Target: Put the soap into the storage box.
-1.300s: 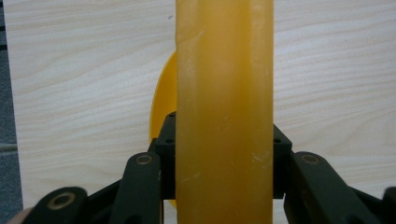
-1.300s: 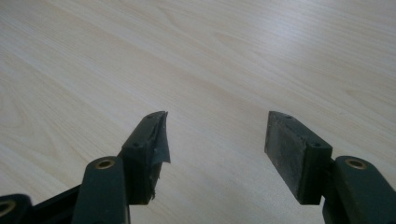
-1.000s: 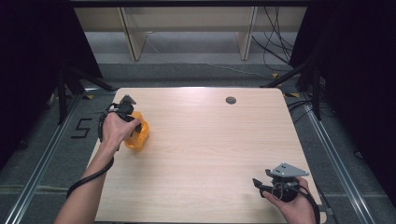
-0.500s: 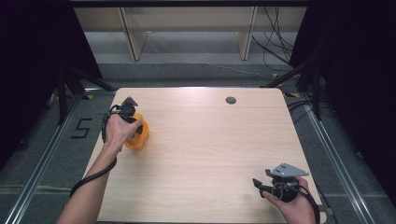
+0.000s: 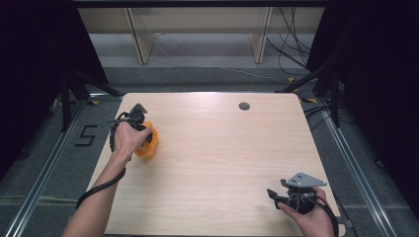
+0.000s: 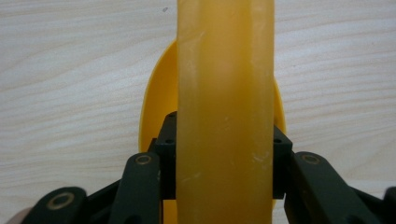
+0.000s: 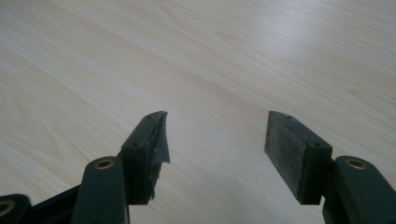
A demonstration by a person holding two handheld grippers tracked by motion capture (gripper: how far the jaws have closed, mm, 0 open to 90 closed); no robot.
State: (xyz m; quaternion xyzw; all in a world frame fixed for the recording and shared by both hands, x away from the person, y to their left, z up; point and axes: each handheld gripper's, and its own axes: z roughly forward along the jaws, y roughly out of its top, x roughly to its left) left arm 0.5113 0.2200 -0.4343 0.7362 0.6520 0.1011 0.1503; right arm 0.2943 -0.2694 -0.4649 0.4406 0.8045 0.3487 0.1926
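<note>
Light wood table (image 5: pixel 212 163) w/ a small dark round grommet (image 5: pixel 244 105) near the far edge, right of centre. Grey floor around it; a black "5" mark (image 5: pixel 85 136) on the floor left of the table. Metal rails (image 5: pixel 44 168) run along both sides. Behind the table: pale wooden shelf legs (image 5: pixel 140 42) & (image 5: pixel 260 39), black cables (image 5: pixel 291 54) hanging at right rear. Dark curtains both sides.
</note>
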